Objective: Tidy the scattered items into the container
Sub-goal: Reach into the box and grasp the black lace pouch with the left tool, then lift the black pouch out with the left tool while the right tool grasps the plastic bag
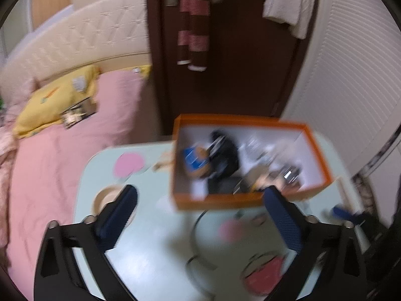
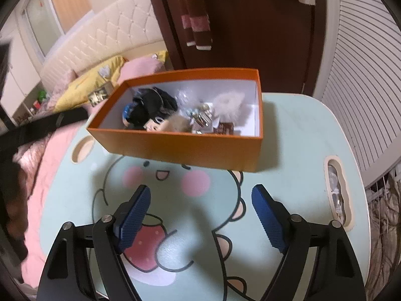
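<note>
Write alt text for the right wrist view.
An open orange box holding dark and fluffy small items sits on a pale green cartoon-printed table. The right gripper hovers open and empty in front of it; a pink bed lies to the left.

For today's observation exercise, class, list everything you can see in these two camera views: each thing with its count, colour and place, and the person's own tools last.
Box: one, orange outside, white inside, on the table, open.
Items in box: several, mixed; a black bundle, a white fluffy piece, small shiny bits; exact count unclear.
Table: one, pale green with a cartoon print, beside the bed.
Bed cover: one, pink, left of the table.
Pillow: one, yellow, on the bed.
Headboard: one, cream, quilted.
Door: one, dark brown, behind the box.
Scarf: one, maroon and pink stripes, hanging on the door.
Left gripper: blue pads, open, empty.
Right gripper: blue pads, open, empty.
</note>
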Motion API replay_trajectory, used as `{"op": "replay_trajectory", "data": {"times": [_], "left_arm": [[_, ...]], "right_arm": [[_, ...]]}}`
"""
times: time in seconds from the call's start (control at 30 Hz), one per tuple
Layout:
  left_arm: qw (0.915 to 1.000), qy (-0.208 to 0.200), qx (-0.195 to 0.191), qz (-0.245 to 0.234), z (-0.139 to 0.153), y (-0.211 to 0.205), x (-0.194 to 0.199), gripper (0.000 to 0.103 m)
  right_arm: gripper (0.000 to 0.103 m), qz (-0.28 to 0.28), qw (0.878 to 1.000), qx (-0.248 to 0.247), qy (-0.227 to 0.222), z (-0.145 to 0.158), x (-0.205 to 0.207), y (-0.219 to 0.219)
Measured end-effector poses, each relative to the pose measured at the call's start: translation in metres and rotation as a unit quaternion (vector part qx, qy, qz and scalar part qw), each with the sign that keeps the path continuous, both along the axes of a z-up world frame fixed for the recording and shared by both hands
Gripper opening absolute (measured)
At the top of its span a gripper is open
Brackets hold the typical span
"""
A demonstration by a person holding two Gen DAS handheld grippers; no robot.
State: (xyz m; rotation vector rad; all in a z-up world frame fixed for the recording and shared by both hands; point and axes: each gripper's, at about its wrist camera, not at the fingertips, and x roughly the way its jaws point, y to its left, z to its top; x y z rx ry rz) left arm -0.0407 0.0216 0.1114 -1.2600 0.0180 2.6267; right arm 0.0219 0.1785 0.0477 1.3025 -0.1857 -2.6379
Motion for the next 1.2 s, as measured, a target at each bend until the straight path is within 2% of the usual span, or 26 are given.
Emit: {"op": "replay_trajectory", "data": {"times": [0.03, 0.1, 0.17, 0.3, 0.37, 0.4, 0.47, 0.57, 0.7, 0.8, 0.93, 1.0, 1.13, 1.2], "left_arm": [[0.9999, -0.013, 0.008, -0.006, -0.001, 0.004, -0.009, 0.071], [0.9985, -0.051, 0.01, -0.015, -0.011, 0.015, -0.034, 0.063], [0.997, -0.076, -0.008, -0.017, -0.021, 0.029, -0.054, 0.061], [0.9946, -0.086, -0.056, -0.01, -0.041, 0.051, -0.076, 0.058], [0.9928, -0.107, -0.052, -0.013, -0.055, 0.055, -0.082, 0.035], [0.9917, -0.117, -0.051, -0.014, -0.06, 0.057, -0.087, 0.03], [0.9918, -0.12, -0.044, -0.012, -0.063, 0.057, -0.088, 0.028], [0.994, -0.105, -0.028, -0.017, -0.053, 0.053, -0.085, 0.026], [0.9975, -0.067, -0.015, -0.019, -0.025, 0.044, -0.074, 0.025], [0.9986, -0.047, 0.018, -0.018, 0.0, 0.027, -0.06, 0.025], [0.998, -0.023, 0.058, -0.006, 0.025, -0.007, -0.032, 0.024], [0.9966, -0.026, 0.078, 0.001, 0.026, -0.024, -0.014, 0.024], [0.996, -0.042, 0.077, 0.019, 0.007, -0.048, 0.015, 0.024], [0.995, -0.052, 0.082, 0.024, -0.007, -0.051, 0.029, 0.024]], "right_arm": [[0.083, -0.001, 1.0, -0.003, 0.001, 0.0, 0.001, -0.001], [0.083, 0.0, 1.0, -0.013, -0.001, 0.004, -0.003, -0.001], [0.083, 0.005, 1.0, -0.019, -0.008, 0.002, -0.007, -0.001], [0.083, 0.004, 1.0, -0.021, -0.014, -0.007, -0.01, 0.012], [0.083, -0.002, 0.999, -0.027, -0.017, -0.008, -0.011, 0.019], [0.083, -0.005, 0.999, -0.031, -0.019, -0.008, -0.012, 0.022], [0.083, -0.011, 0.999, -0.035, -0.022, -0.01, -0.015, 0.028], [0.083, -0.016, 0.999, -0.037, -0.024, -0.009, -0.017, 0.031], [0.083, -0.015, 0.999, -0.034, -0.027, -0.006, -0.019, 0.029], [0.082, -0.011, 0.999, -0.028, -0.026, -0.003, -0.02, 0.024], [0.067, -0.008, 1.0, -0.017, -0.016, 0.006, -0.018, 0.019], [0.062, -0.007, 1.0, -0.016, -0.011, 0.013, -0.019, 0.018], [0.051, -0.001, 1.0, -0.013, 0.003, 0.028, -0.026, 0.016], [0.049, 0.005, 1.0, -0.008, 0.014, 0.037, -0.032, 0.015]]}}
